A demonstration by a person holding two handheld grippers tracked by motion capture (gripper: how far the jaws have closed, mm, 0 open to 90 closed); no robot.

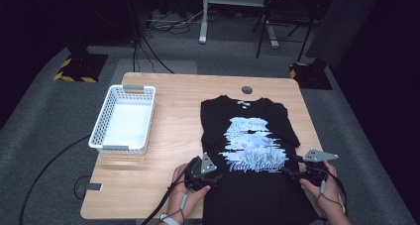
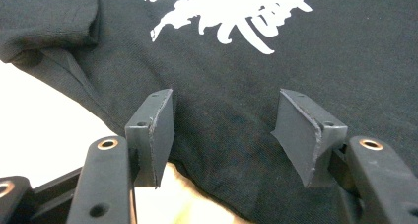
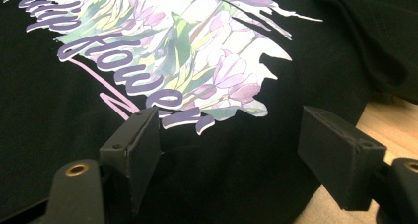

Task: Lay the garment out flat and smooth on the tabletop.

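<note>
While the black T-shirt (image 1: 252, 150) lies flat on the right half of the wooden table (image 1: 168, 111), both grippers stand open at its side edges.

The white basket (image 1: 124, 117) sits well apart at the left, with bare wood between. The left gripper (image 1: 207, 174) straddles the shirt's left edge, jaws apart, cloth below them ungripped; the right gripper (image 1: 297, 166) does likewise at the right edge. The left gripper view shows a folded sleeve (image 2: 49, 17); the right gripper view shows the tulip print (image 3: 187, 51).

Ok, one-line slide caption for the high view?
Both grippers, left and right, open at the black printed T-shirt's side edges; white basket waits left.
</note>
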